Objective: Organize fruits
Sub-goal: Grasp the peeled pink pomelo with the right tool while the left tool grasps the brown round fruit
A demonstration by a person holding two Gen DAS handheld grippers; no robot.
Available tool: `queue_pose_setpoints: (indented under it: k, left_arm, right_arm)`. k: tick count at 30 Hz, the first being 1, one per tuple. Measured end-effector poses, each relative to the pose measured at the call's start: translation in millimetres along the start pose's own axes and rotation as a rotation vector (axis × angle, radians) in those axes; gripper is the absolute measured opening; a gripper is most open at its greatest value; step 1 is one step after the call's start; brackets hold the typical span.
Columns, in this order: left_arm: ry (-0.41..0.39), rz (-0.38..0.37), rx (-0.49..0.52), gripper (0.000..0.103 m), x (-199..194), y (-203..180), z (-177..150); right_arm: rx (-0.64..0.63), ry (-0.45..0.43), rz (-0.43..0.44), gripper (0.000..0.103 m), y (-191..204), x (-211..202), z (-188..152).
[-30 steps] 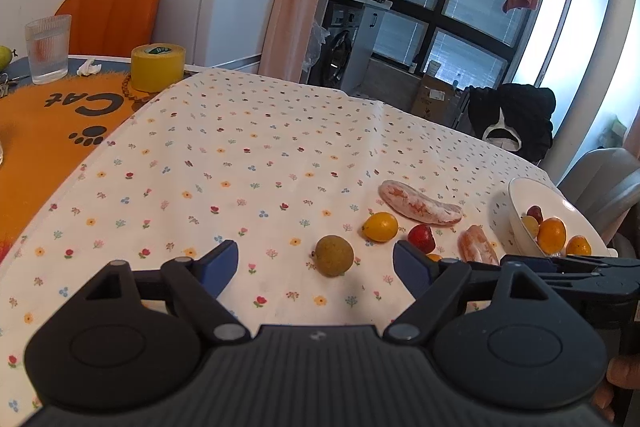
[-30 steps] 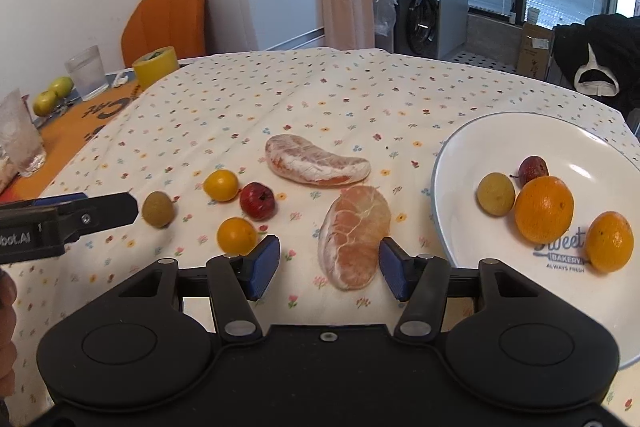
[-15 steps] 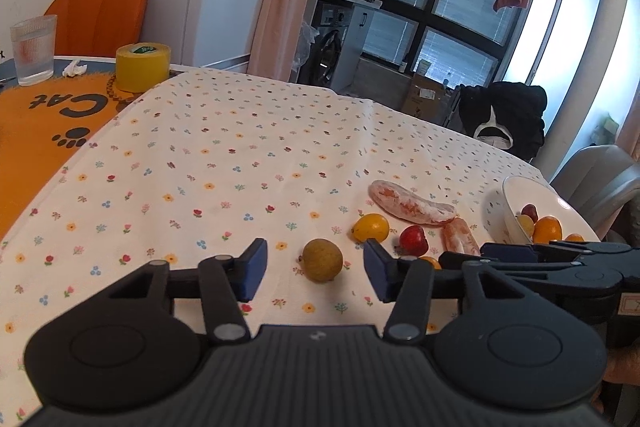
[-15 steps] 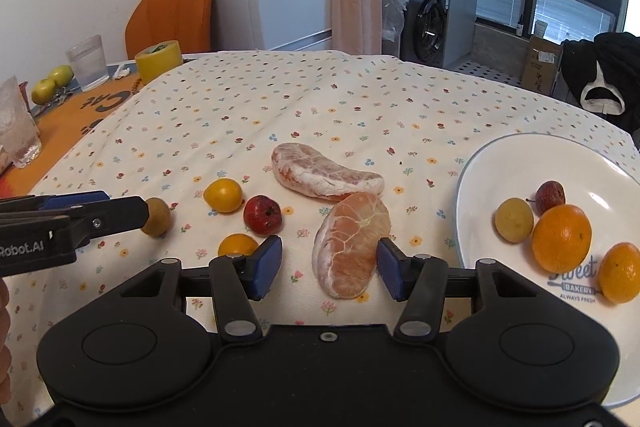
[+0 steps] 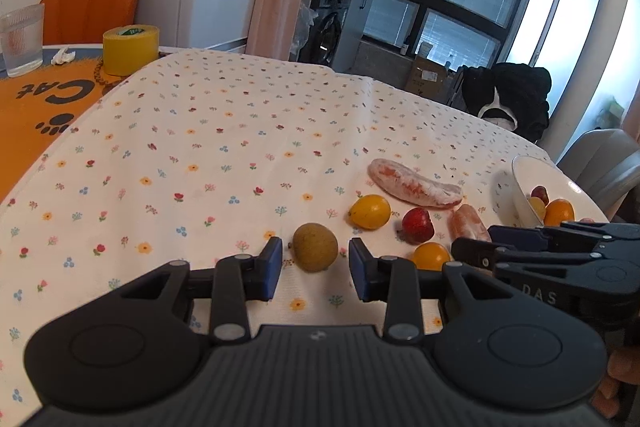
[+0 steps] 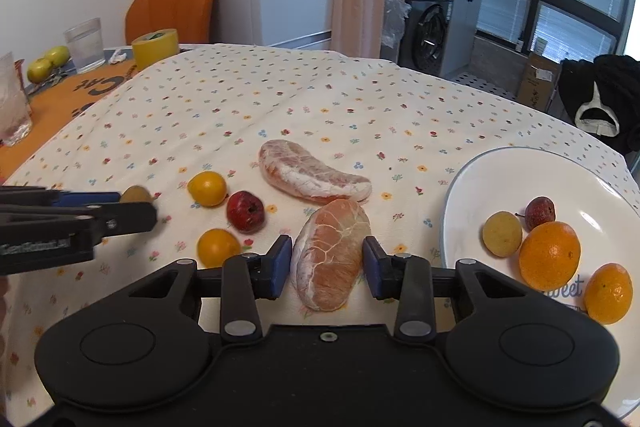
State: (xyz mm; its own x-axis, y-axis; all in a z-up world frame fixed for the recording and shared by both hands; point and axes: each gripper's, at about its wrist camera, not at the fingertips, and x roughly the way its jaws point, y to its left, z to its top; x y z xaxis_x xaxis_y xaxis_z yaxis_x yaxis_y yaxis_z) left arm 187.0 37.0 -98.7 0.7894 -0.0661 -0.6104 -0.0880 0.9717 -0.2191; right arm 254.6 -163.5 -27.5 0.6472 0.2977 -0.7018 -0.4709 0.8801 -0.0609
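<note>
Holding two oranges (image 6: 550, 255), white plate (image 6: 472, 187) beside pomelo segment (image 6: 332, 255).

A matt cotton-looking tablecloth (image 6: 280, 99) printed with small flowers covers the table. At three o'clock, a glossy white ceramic plate (image 6: 472, 187) holds oranges (image 6: 550, 255) with shiny, dimpled peel. Both grippers are matt black plastic with blue rubbery pads (image 6: 280, 267). At ten o'clock stands a ribbed clear glass (image 5: 21, 39).
</note>
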Motion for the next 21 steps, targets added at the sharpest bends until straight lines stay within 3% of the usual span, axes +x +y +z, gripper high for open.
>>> queue_pose_setpoints:
  k: [5,11,21]
  left_arm:
    - [-0.003,0.023,0.014,0.026,3.2,-2.0,1.2]
    - [-0.001,0.018,0.013,0.025,-4.2,-2.9,0.1]
    - [-0.019,0.025,0.005,0.025,-21.8,2.9,-2.8]
  right_arm:
    - [0.015,0.005,0.048,0.036,3.0,-4.6,-3.6]
    - [0.027,0.022,0.082,0.035,5.1,-13.5,-9.3]
    - [0.046,0.016,0.073,0.047,8.7,-5.0,-5.7]
